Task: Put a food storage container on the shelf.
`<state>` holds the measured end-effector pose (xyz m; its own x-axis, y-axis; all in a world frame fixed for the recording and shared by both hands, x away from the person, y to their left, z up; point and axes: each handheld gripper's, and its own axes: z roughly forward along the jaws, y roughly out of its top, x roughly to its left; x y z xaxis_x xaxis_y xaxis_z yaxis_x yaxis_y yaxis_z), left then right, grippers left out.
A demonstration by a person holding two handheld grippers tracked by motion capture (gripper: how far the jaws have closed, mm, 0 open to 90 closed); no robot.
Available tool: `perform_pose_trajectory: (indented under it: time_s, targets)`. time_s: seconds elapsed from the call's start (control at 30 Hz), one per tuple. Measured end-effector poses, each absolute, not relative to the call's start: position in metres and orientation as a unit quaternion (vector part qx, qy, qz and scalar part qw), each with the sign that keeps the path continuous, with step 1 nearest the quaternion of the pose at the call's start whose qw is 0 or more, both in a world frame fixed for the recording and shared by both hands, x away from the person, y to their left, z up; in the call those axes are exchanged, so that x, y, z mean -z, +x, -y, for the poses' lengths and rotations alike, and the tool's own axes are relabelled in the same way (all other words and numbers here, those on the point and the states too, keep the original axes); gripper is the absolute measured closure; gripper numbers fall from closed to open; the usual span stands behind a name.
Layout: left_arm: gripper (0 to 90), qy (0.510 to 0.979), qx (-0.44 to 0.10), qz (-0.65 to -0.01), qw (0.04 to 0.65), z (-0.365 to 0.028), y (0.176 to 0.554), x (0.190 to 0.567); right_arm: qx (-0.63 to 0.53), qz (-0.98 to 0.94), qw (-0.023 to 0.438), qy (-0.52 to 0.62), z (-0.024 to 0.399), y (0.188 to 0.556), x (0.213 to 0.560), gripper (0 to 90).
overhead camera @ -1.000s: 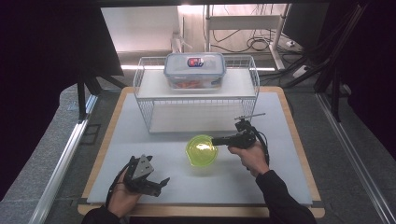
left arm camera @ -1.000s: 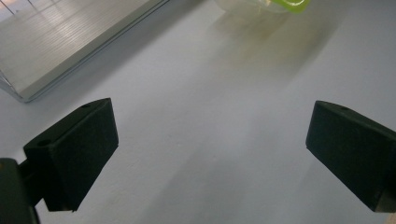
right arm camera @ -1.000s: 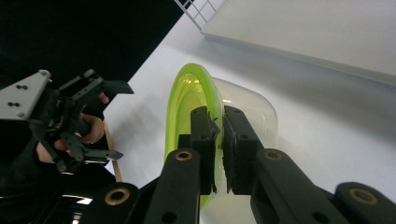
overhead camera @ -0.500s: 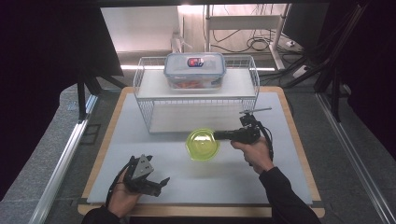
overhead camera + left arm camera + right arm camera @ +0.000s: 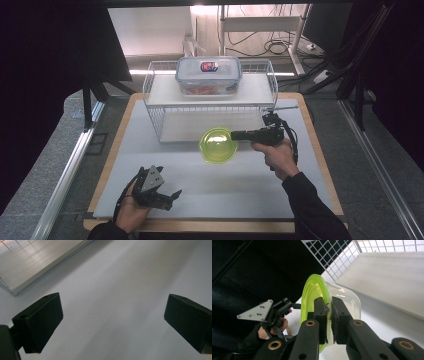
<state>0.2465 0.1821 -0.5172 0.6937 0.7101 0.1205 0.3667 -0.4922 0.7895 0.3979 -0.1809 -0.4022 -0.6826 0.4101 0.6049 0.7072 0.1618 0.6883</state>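
Lifted since the earlier frames, the green-lidded bowl (image 5: 218, 145) now hangs above the white mat (image 5: 215, 185), carried up and toward the wire rack (image 5: 159, 117) by the right gripper (image 5: 235, 135). Its jaws are pinched nearly together on the bowl's rim, one pad on the green lid, the other on the clear wall (image 5: 347, 302), and the bowl is tipped on its side. It sits just in front of the rack's near edge, close to the lower shelf's opening, with open mat to its left and near side. A lidded food container (image 5: 208, 75) stands on the rack's top shelf. At the near left, the left gripper (image 5: 167, 196) rests low over bare mat, unmoved, jaws spread wide on nothing.
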Motion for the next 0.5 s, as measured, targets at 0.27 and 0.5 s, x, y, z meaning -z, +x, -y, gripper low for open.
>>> perform_pose_trajectory:
  time_s: [0.27,0.5]
  targets:
    - [1.8,0.836,-0.221,-0.322,0.386,-0.182,0.247,0.517,0.546,0.737,0.148,-0.371,0.183,0.404,0.380,84.2]
    - [1.8,0.835,-0.221,-0.322,0.388,-0.183,0.247,0.517,0.558,0.731,0.140,-0.366,0.184,0.411,0.353,84.2]
